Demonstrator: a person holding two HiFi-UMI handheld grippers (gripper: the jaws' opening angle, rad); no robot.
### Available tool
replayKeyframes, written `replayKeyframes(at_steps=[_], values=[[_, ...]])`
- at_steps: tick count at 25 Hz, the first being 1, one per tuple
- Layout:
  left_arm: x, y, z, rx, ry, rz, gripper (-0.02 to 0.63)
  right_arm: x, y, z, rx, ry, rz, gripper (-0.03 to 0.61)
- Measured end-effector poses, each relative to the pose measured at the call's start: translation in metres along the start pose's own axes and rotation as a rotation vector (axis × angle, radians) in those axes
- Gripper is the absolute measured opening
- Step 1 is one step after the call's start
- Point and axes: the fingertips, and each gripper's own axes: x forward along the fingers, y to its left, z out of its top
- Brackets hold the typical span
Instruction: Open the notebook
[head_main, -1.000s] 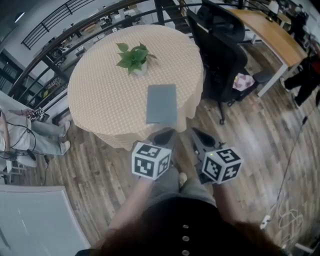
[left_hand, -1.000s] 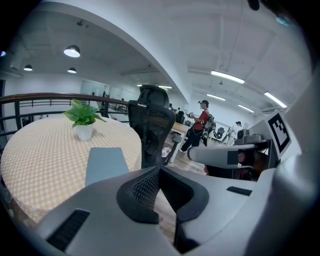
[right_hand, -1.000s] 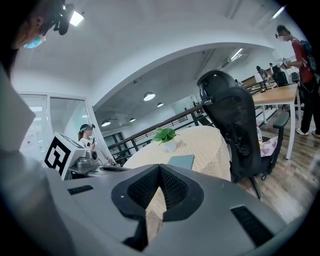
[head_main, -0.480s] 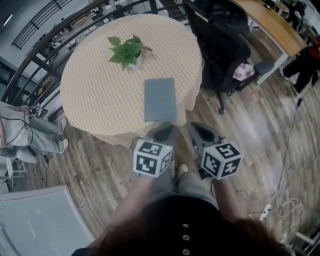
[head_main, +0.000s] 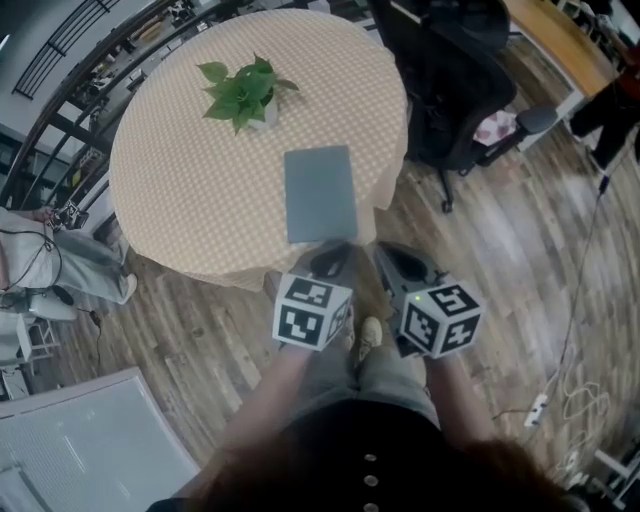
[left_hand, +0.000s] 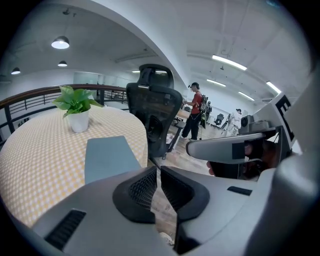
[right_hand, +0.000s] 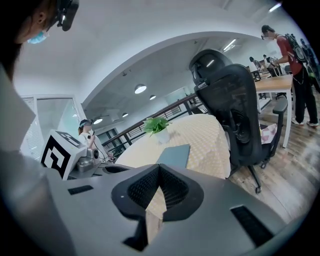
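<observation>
Both grippers have dropped in toward the table (head_main: 180, 190) since a second ago, and their tips now sit right at its near edge, lower centre of the head view.

The notebook (head_main: 320, 193) lies closed and flat on the checked cloth, at the near side of the table, centre frame. Its long axis runs up and down the frame with a slight tilt. One short edge faces the grippers and the other points up toward the plant (head_main: 240, 90) in the upper left. Which long side carries the spine, I can't tell.

The left hand-held gripper (head_main: 330, 258) is nosed in just below the notebook's near short edge. Its jaws are all but closed, with only a thin slit between the pads. Nothing is in that slit except wooden floor showing through. In the left gripper view the notebook lies ahead and to the left of the jaws, and no contact shows.

The right hand-held gripper (head_main: 397, 262) sits just beside the left one, lower right of centre. Its pads meet at the tips and grip nothing, and it points past the table's edge. It is off to the right of the notebook, apart from it.

A black chair (head_main: 440, 90) stands at the table's upper right.
</observation>
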Motion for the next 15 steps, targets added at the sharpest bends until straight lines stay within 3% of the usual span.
replayKeyframes(at_steps=[7, 15], values=[[0.025, 0.011, -0.007, 0.025, 0.052, 0.013, 0.091, 0.020, -0.013, -0.014, 0.025, 0.039, -0.009, 0.011], [0.056, 0.029, -0.018, 0.124, 0.112, 0.072, 0.158, 0.039, -0.030, -0.030, 0.079, 0.068, -0.021, 0.011]])
